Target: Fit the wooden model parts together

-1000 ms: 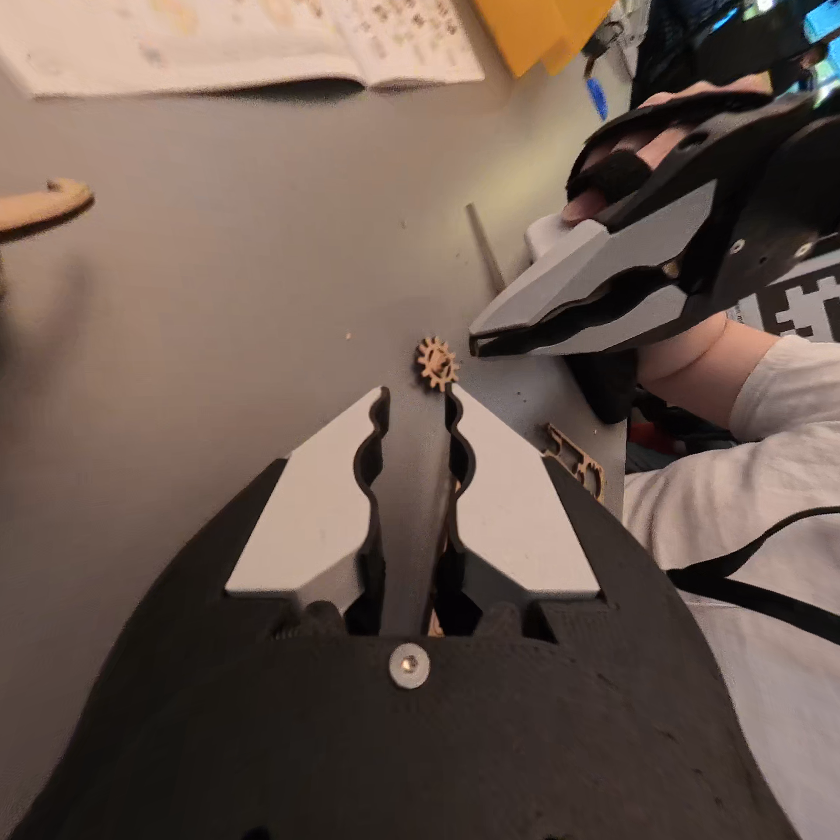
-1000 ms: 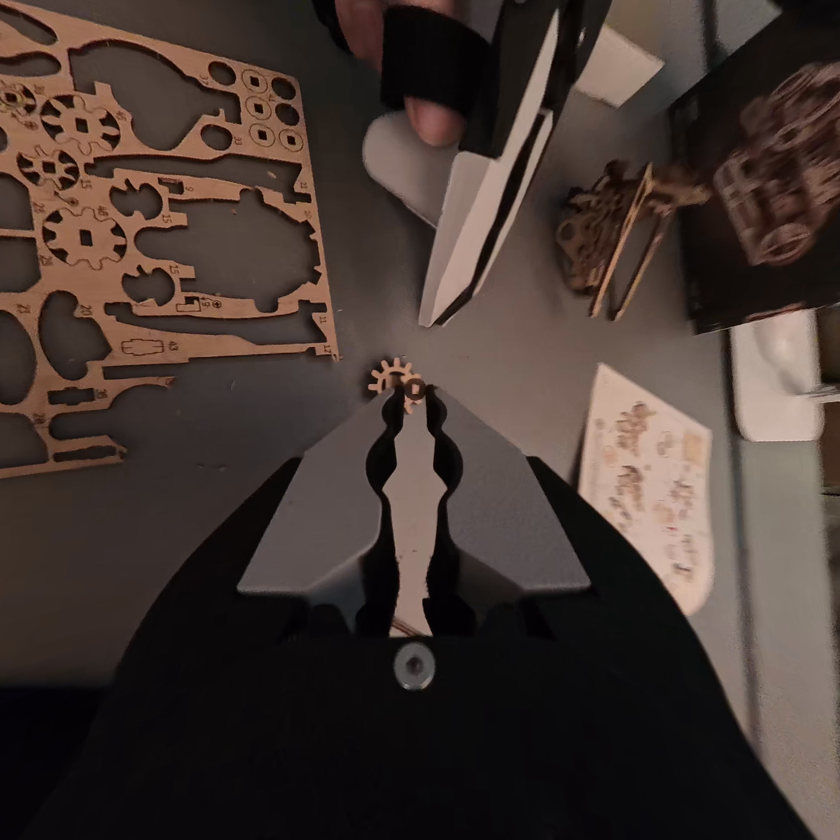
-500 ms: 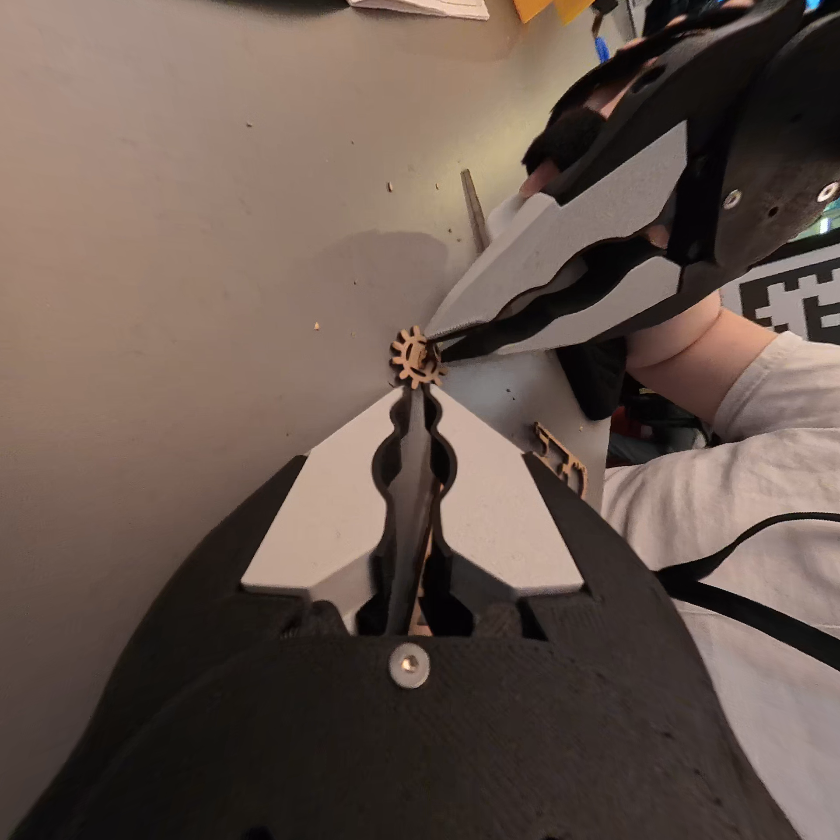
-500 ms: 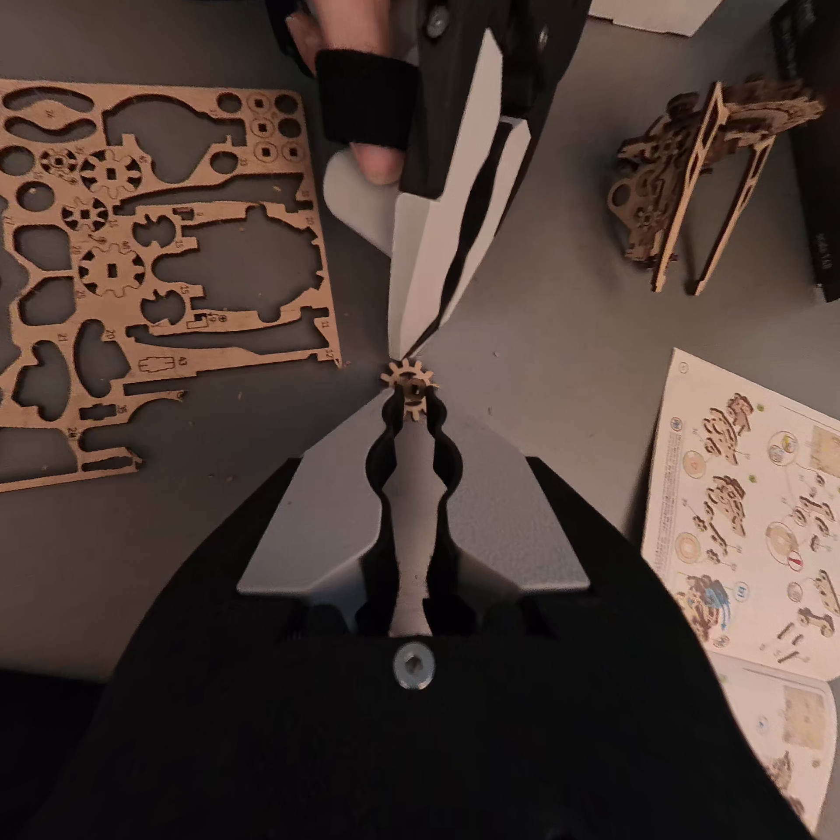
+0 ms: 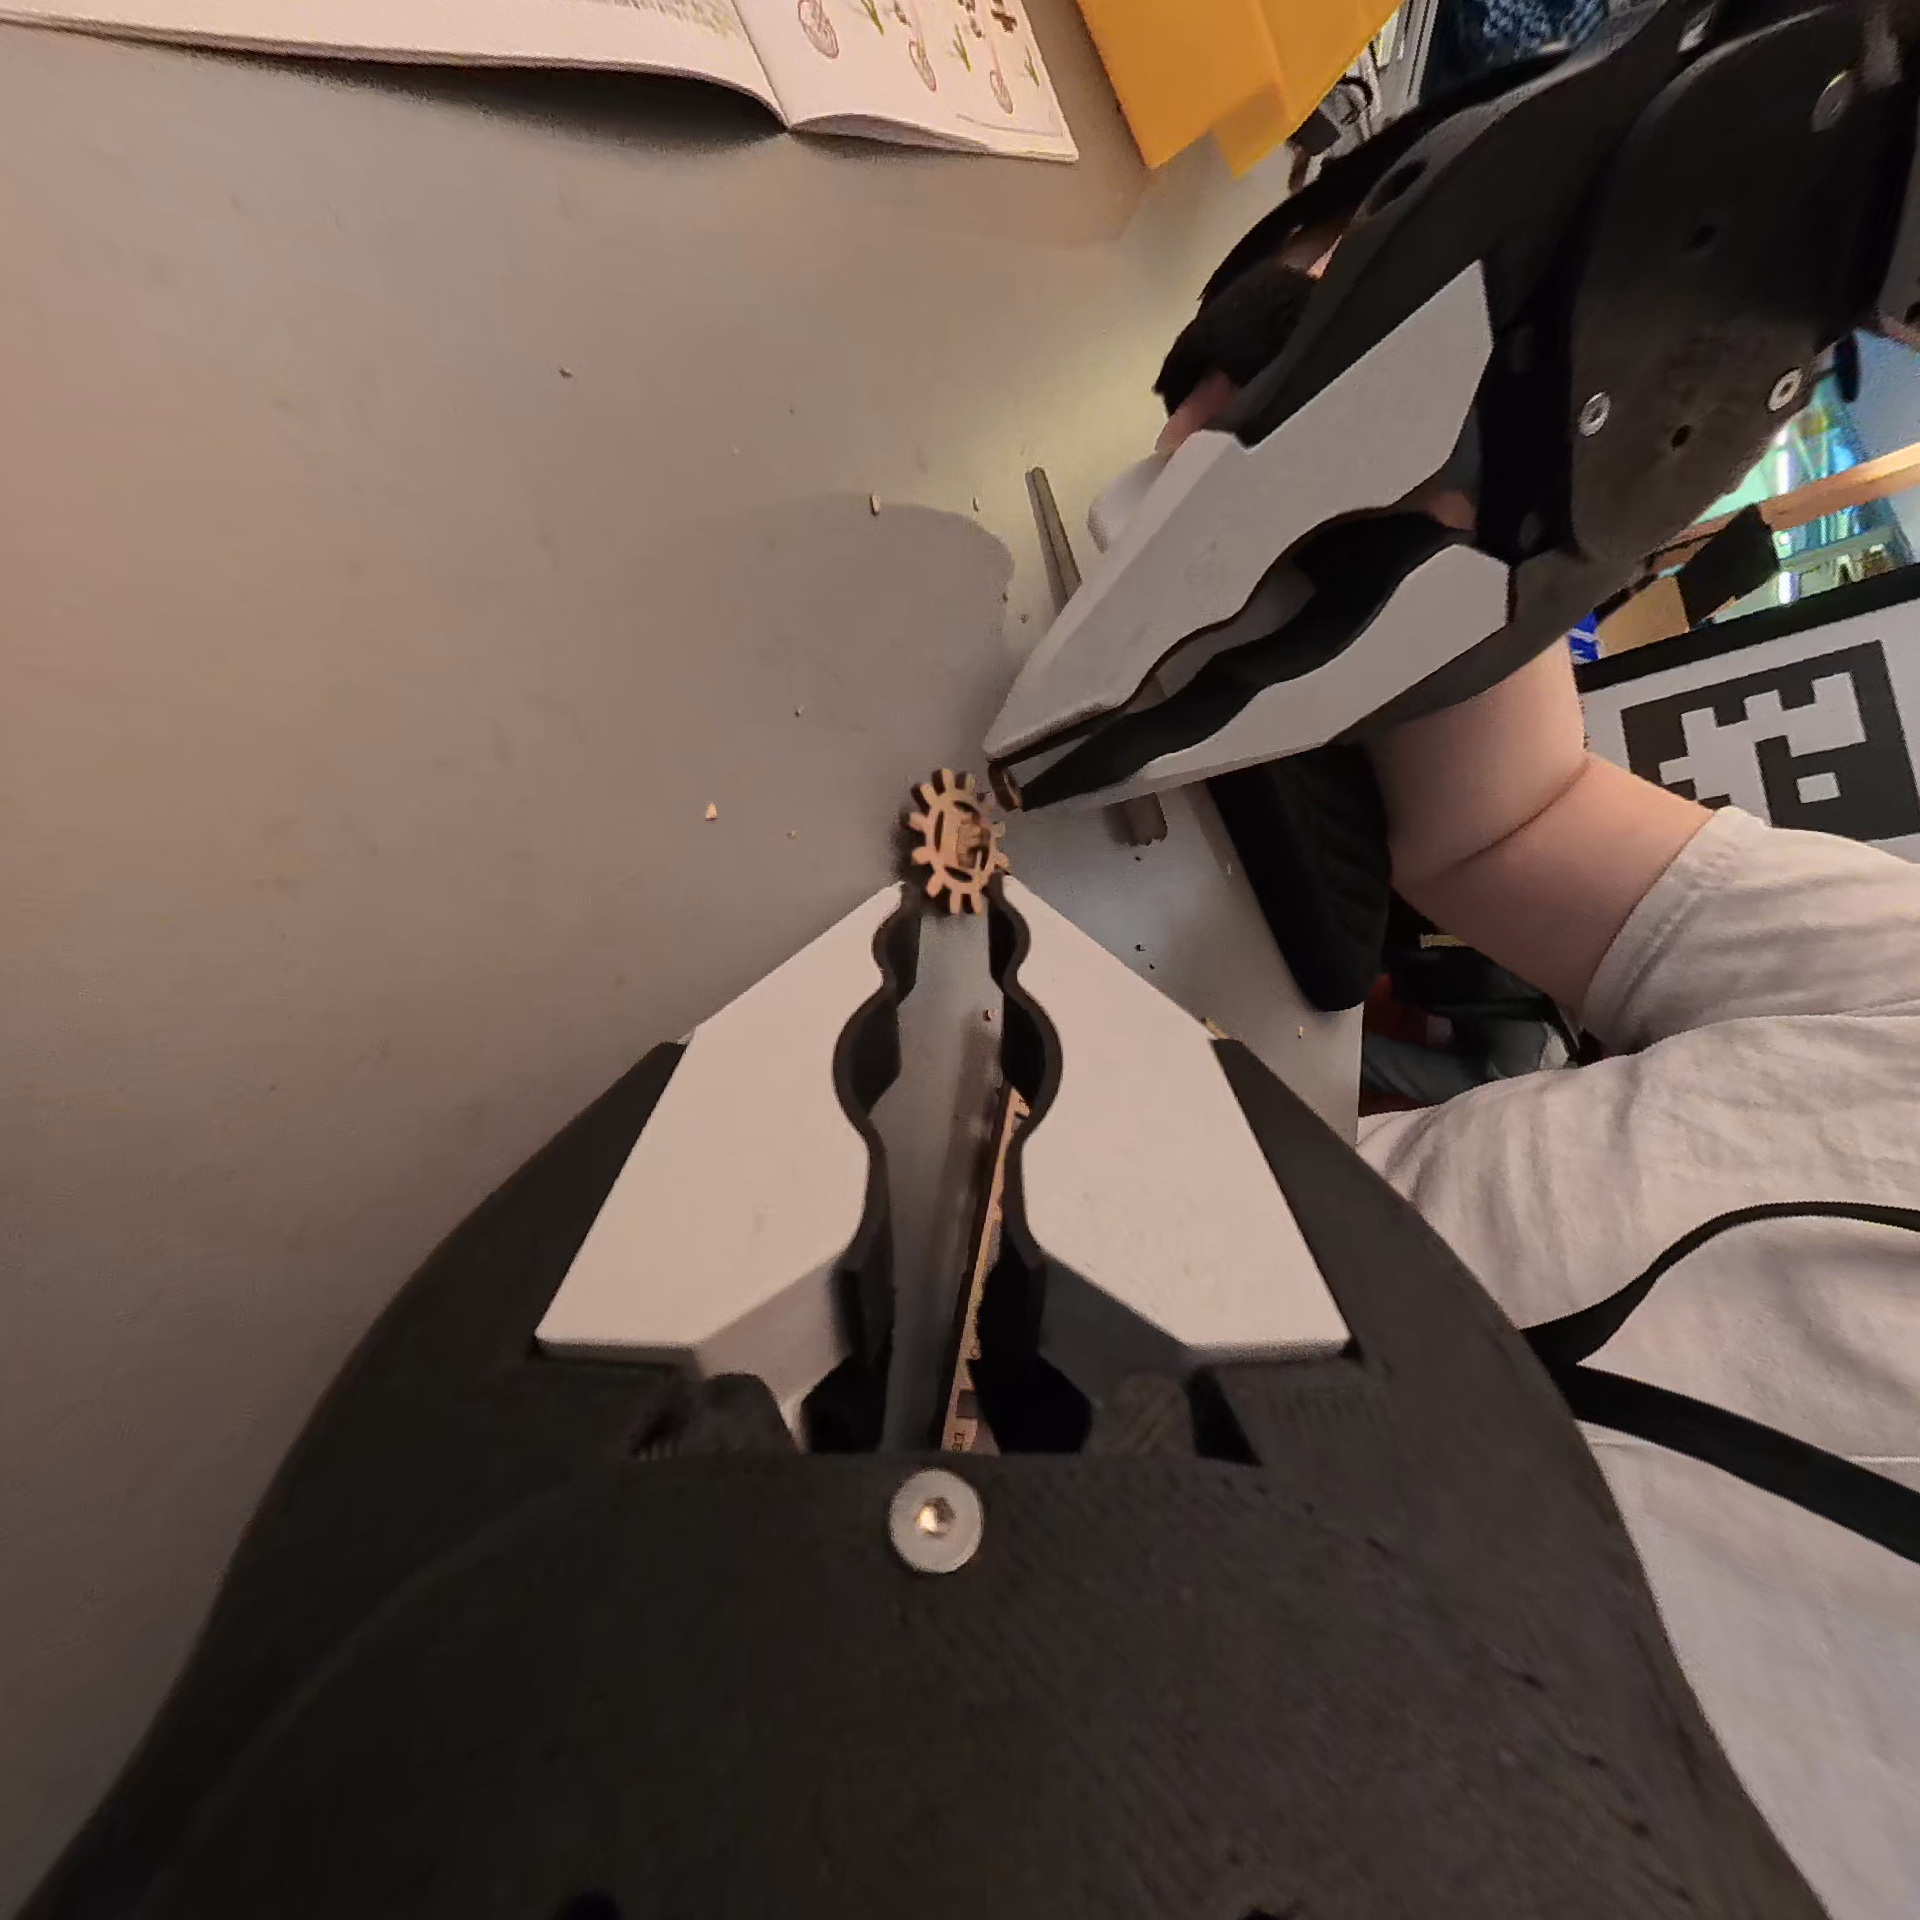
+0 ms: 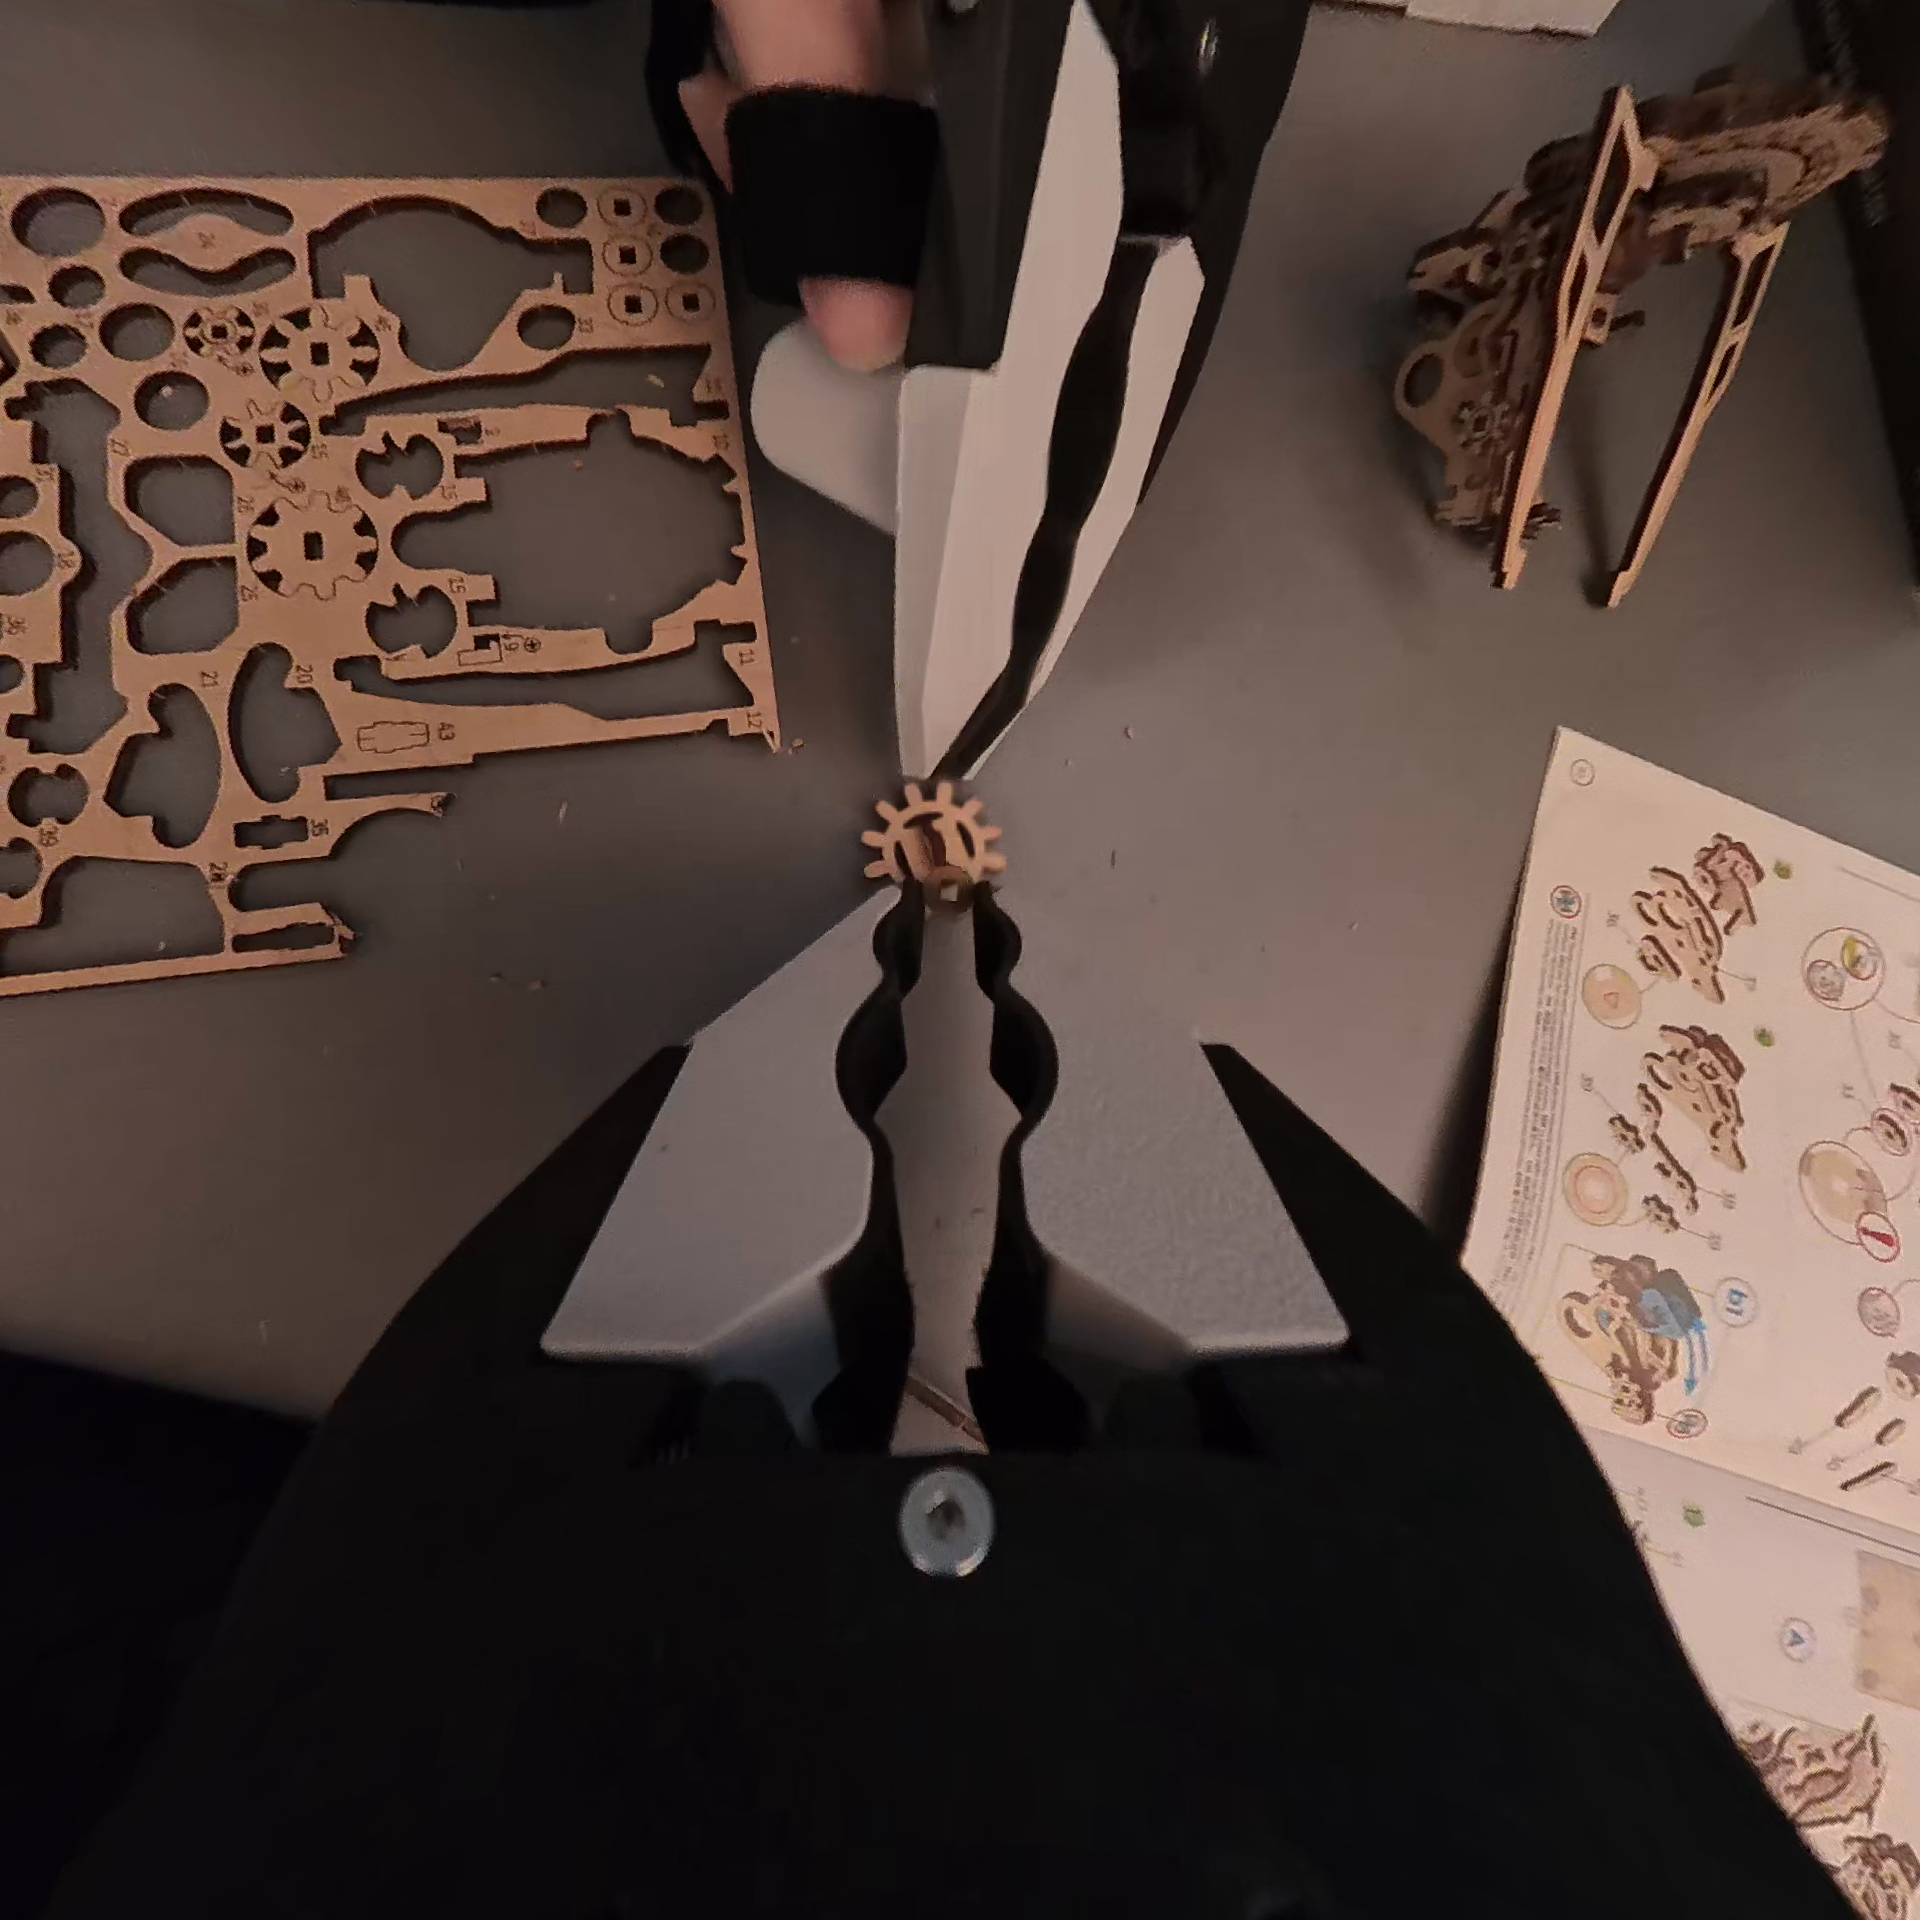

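Left wrist view: the left gripper (image 5: 951, 899), nearly closed, pinches the small pale wooden toothed gear (image 5: 956, 842) at its tips; the right gripper (image 5: 1006, 792) meets the gear's far edge.

Right wrist view: the right gripper (image 6: 948, 902), nearly closed, pinches a tiny square-holed wooden peg (image 6: 950, 891) against the gear (image 6: 932, 840). A skewed push could likely pop either piece free.

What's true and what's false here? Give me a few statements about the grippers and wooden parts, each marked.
1. The wooden gear sits at the tips of the left gripper. True.
2. The right gripper has nothing in its jaws. False: a small wooden piece sits between them, against the gear.
3. The cut-out wooden sheet lies flat on the table. True.
4. The part-built model is held in the air. False: it stands on the table.
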Demonstrator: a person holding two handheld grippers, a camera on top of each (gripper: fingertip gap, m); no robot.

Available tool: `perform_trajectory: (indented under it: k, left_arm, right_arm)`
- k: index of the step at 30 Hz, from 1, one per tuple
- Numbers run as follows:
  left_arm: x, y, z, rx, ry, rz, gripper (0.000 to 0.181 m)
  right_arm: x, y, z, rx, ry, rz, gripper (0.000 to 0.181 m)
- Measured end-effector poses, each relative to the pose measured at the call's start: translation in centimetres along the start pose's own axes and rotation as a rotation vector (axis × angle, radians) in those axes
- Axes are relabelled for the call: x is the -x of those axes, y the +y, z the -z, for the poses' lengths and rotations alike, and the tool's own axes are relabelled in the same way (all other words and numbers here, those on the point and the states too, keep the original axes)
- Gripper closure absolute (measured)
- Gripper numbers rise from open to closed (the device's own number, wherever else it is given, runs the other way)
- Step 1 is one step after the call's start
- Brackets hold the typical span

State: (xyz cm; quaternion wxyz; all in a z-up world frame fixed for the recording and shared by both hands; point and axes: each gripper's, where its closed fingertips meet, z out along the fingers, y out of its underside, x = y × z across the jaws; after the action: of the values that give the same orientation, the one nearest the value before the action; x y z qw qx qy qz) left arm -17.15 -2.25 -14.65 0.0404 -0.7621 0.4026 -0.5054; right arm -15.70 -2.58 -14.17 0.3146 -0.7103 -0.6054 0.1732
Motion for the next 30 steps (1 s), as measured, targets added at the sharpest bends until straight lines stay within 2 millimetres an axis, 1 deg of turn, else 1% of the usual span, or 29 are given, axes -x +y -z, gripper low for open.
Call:
perform_trajectory:
  k: [4, 11, 14, 17, 19, 23, 25, 26, 30]
  left_arm:
    - [0.0, 0.1, 0.2, -0.004, 0.015, 0.033, 0.169]
    - [-0.5, 0.8, 0.1, 0.013, 0.039, 0.066, 0.169]
    - [-0.5, 0.5, -0.2, -0.008, 0.031, 0.078, 0.17]
    - [-0.5, 0.4, -0.6, -0.021, 0.043, 0.103, 0.178]
    - [-0.6, 0.3, -0.7, -0.03, 0.069, 0.125, 0.179]
    - [-0.9, -1.1, -0.4, -0.101, 0.15, 0.177, 0.181]
    - [-0.7, -1.5, -0.3, -0.123, 0.161, 0.188, 0.18]
    - [-0.8, -1.5, -0.3, -0.127, 0.163, 0.189, 0.176]
    - [-1.3, -1.1, -0.2, -0.109, 0.171, 0.166, 0.172]
  right_arm:
    - [0.4, 0.8, -0.7, 0.033, -0.006, 0.016, 0.173]
    - [0.5, 0.6, -0.8, 0.018, -0.014, -0.006, 0.173]
    - [0.5, 0.6, -0.8, 0.006, -0.02, -0.027, 0.173]
    - [0.5, 0.8, -0.6, 0.005, -0.023, -0.049, 0.173]
    - [0.4, 0.9, -0.6, -0.005, -0.02, -0.053, 0.173]
    - [0.3, 1.0, -0.5, -0.011, -0.012, -0.062, 0.173]
    - [0.2, 0.9, -0.6, -0.006, -0.005, -0.063, 0.173]
    - [0.2, 1.0, -0.6, -0.003, 0.0, -0.064, 0.173]
    - [0.2, 1.0, -0.7, -0.003, 0.001, -0.077, 0.173]
